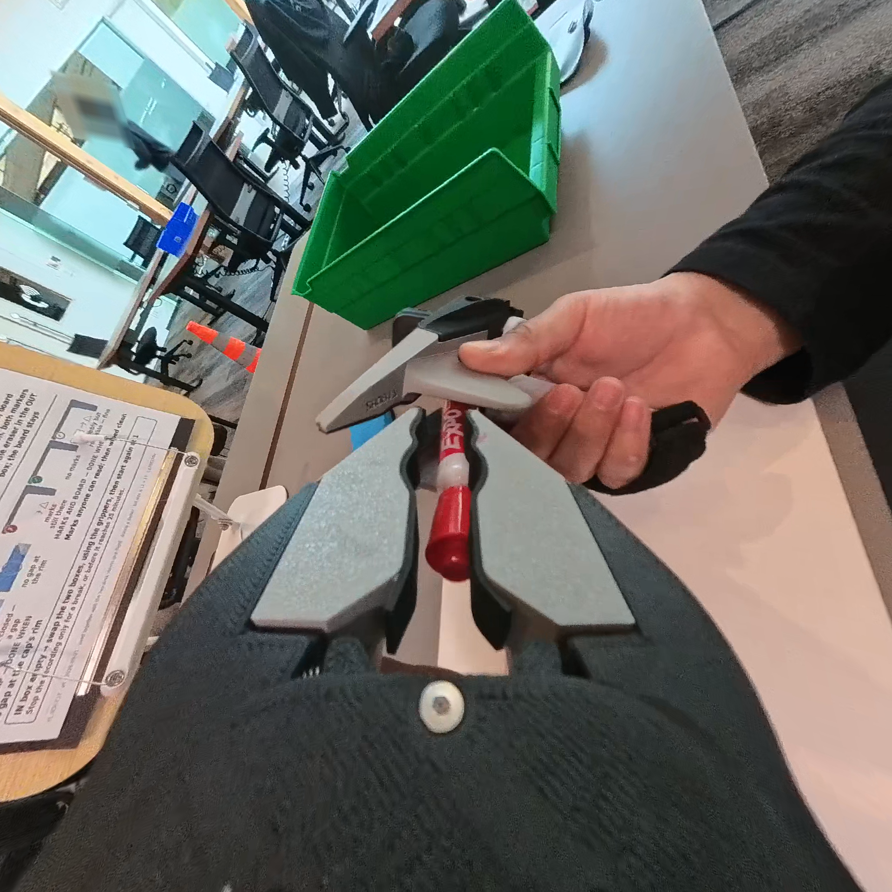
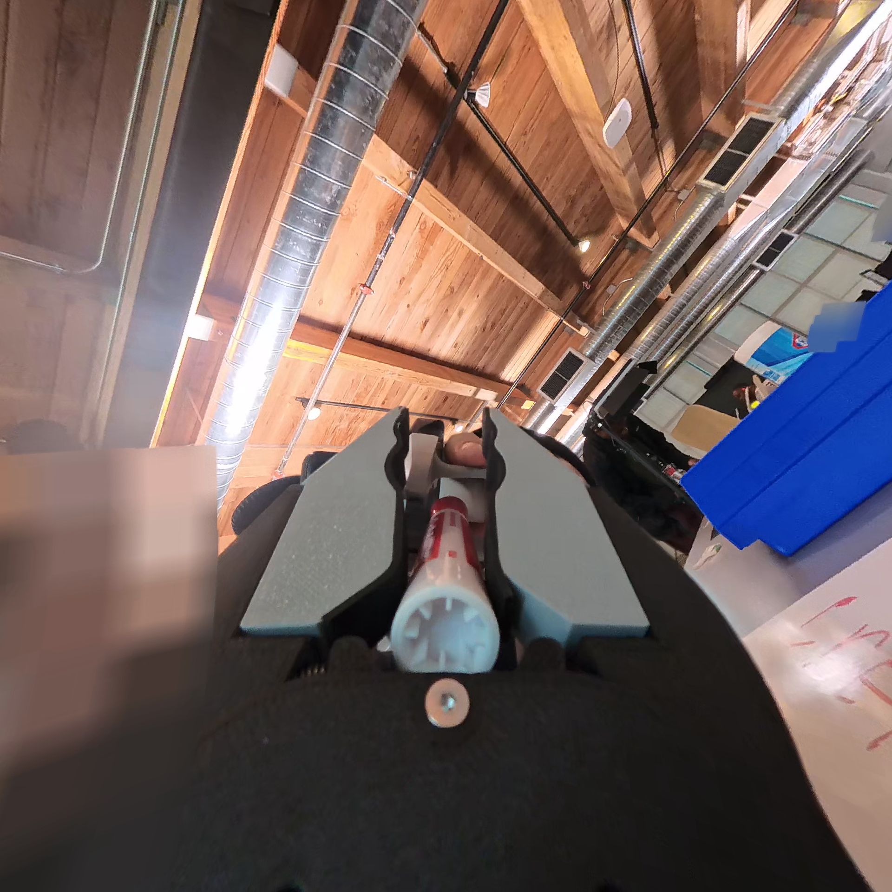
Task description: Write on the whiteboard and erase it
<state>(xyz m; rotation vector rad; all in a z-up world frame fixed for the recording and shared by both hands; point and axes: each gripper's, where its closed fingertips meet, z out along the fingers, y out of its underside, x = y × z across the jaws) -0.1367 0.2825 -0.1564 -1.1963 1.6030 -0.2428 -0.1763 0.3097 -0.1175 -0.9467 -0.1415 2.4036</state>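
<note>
left gripper (image 1: 444, 425): clamped on red marker (image 1: 452, 444) | right gripper (image 2: 446, 425): marker barrel held (rear end) | risk: cap (image 1: 449, 536) may stay unseated if grippers are misaligned

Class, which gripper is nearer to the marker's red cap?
Left. The red cap lies between the left gripper's fingers. The right gripper is farther along the marker's barrel, beyond the cap.

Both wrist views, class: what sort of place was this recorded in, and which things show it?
Probably an open-plan office or lab workspace: black swivel office chairs at desks, a timber ceiling with a silver ribbed air duct, and green plastic storage bins on a grey table.
</note>
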